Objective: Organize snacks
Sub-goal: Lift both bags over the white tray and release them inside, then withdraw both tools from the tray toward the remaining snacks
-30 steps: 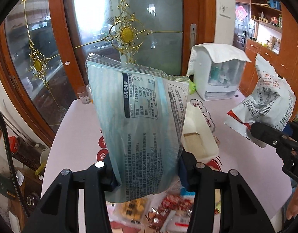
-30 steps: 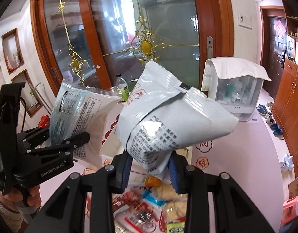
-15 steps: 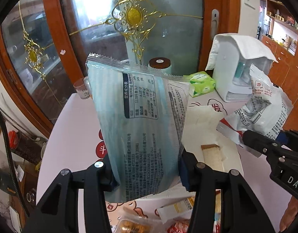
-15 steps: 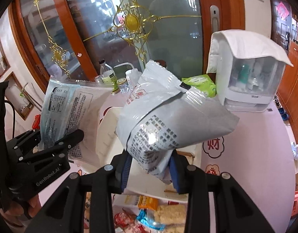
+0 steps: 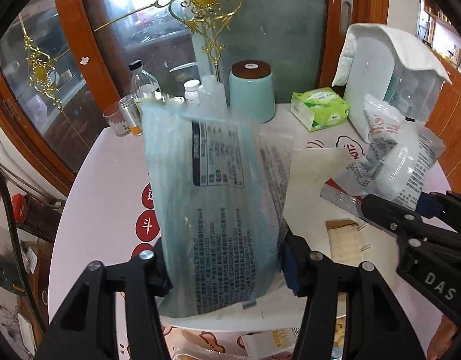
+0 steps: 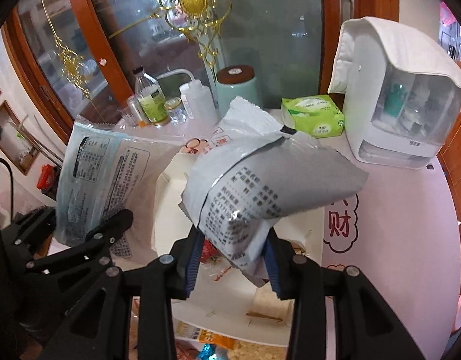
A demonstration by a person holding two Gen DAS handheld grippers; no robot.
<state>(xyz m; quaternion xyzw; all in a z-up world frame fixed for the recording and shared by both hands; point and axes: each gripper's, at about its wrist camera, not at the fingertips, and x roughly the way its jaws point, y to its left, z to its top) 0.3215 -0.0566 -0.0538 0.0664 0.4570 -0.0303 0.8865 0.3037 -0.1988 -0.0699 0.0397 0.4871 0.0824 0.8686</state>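
Observation:
My left gripper (image 5: pixel 227 270) carries an upright blue-green snack bag (image 5: pixel 218 186) by its lower part. Its jaws are opening, the pads still touch the bag's sides, and the bag looks blurred. In the right wrist view my right gripper (image 6: pixel 233 261) has a silver-white snack bag (image 6: pixel 260 186) by its bottom corner. These jaws are opening too, with the bag still between the pads. Both bags hang over an open white box (image 6: pixel 170 198) on the table. The right gripper (image 5: pixel 398 202) shows at the left view's right edge.
Along the back of the pink round table (image 6: pixel 395 240) stand a teal canister (image 5: pixel 251 90), bottles (image 6: pixel 149 99), a glass (image 5: pixel 117 120), a green tissue pack (image 6: pixel 313 115) and a white appliance under a cloth (image 6: pixel 404 105). Loose snack packets (image 6: pixel 206 342) lie at the near edge. A glass door rises behind.
Both grippers have come down and forward over the white box, bringing the table's back row into view. Both pairs of jaws stand wider. The blue bag has blurred and its top has dropped.

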